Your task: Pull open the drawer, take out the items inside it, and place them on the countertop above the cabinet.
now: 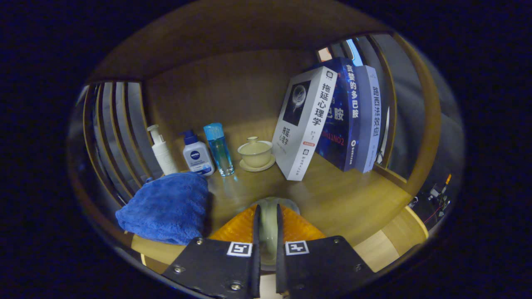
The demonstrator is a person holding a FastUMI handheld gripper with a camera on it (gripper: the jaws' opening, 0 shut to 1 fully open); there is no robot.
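Gripping pale cup (268, 224), hand-held gripper (267, 212); towel (168, 207) beside, books (328, 120) beyond.

My tool (267, 216) has its fingers closed on a pale, glossy rounded thing (268, 222), and they cover most of it, so I cannot tell what it is. The folded blue terry towel (168, 207) hides the foot of the white pump bottle (162, 153) and the lower corner of the white bottle with a blue cap (197, 155). The leaning white book (303, 124) covers much of the dark blue book (341, 116) behind it. Past the books, the things between the wooden slats (384, 99) are too blurred to name.
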